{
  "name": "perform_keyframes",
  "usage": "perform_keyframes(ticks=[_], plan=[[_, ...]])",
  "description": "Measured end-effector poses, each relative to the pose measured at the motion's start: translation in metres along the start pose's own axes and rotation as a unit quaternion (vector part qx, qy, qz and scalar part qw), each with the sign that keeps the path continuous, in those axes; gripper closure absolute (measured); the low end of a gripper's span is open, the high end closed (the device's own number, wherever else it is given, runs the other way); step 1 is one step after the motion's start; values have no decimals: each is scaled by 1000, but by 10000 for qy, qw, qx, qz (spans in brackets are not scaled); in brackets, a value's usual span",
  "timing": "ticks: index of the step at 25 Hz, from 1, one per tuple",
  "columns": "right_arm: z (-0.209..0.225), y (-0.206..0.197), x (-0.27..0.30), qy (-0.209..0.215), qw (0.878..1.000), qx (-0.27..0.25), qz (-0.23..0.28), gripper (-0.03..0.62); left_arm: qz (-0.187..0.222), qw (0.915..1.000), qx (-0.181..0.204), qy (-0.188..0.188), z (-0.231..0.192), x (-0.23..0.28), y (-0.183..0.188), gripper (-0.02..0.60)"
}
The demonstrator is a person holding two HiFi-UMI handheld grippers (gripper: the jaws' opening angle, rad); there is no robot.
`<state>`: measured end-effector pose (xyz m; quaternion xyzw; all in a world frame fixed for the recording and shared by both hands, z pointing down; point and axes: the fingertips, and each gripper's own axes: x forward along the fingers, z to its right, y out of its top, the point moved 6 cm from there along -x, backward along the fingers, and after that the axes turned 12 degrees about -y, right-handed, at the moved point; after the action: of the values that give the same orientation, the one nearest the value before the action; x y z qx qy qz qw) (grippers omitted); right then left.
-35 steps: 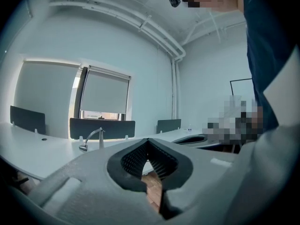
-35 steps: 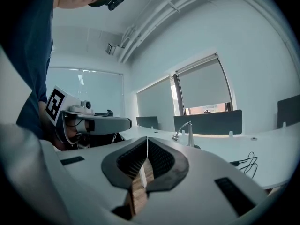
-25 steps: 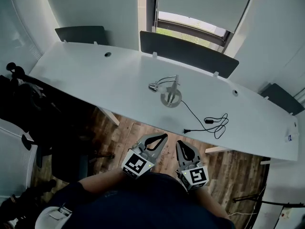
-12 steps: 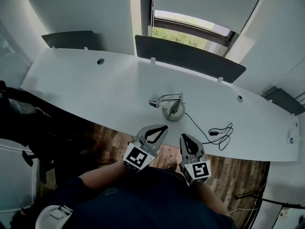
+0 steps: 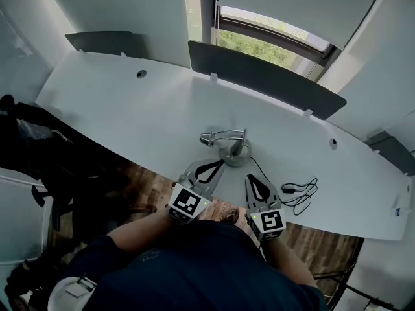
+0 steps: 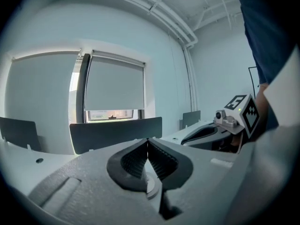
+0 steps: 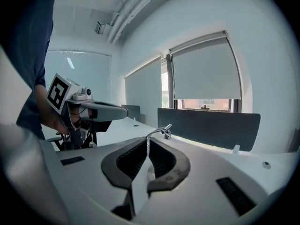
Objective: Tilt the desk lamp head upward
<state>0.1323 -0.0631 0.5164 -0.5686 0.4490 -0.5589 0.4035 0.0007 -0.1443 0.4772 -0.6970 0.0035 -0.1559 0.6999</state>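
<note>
The silver desk lamp (image 5: 227, 139) stands near the front edge of the white desk (image 5: 130, 109). It has a round base (image 5: 235, 151), and its arm bends left to a small head (image 5: 207, 137). My left gripper (image 5: 218, 165) is shut and empty, with its tip just short of the base. Right of it, my right gripper (image 5: 252, 177) is also shut and empty at the desk edge. In the right gripper view the lamp's arm and head (image 7: 165, 129) rise just beyond the closed jaws (image 7: 147, 139). The left gripper view shows closed jaws (image 6: 148, 140) and the right gripper (image 6: 211, 132).
A black cable with a plug (image 5: 295, 190) coils on the desk right of the lamp. Dark partition panels (image 5: 259, 76) stand along the desk's far edge under a window (image 5: 272, 34). Black chairs and gear (image 5: 39, 148) crowd the floor at left.
Both grippers have moved forward together from over the wooden floor to the desk's front edge, close to the lamp base. Their jaws stayed shut.
</note>
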Motion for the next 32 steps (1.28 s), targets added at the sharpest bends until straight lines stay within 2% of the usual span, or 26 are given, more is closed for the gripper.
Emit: perform_keyframes(ticks=[4,9,16,22,28,32], plan=[[21,-12,22,112,9999,62,-77,580,-176,9994,57,308,-16,21,-15,574],[33,-11,47,287,9992,180,-203,580,-629,9962,226,553,-36,40,-41,574],[42,-30,80,255,9991,-35,-340,574,-1096,9911,455,609,-53,58,-58,574],[44,-42,99,198,9969,-294,-696,530,-1444,9853,646,644,-66,68,-72,544],[40,-53,121,354,9960,-384,-729,484,-1831,9767,908,650,-74,79,-85,507],[41,-59,136,282,9944,-565,-852,445,-2046,9704,1107,654,-79,86,-93,502]])
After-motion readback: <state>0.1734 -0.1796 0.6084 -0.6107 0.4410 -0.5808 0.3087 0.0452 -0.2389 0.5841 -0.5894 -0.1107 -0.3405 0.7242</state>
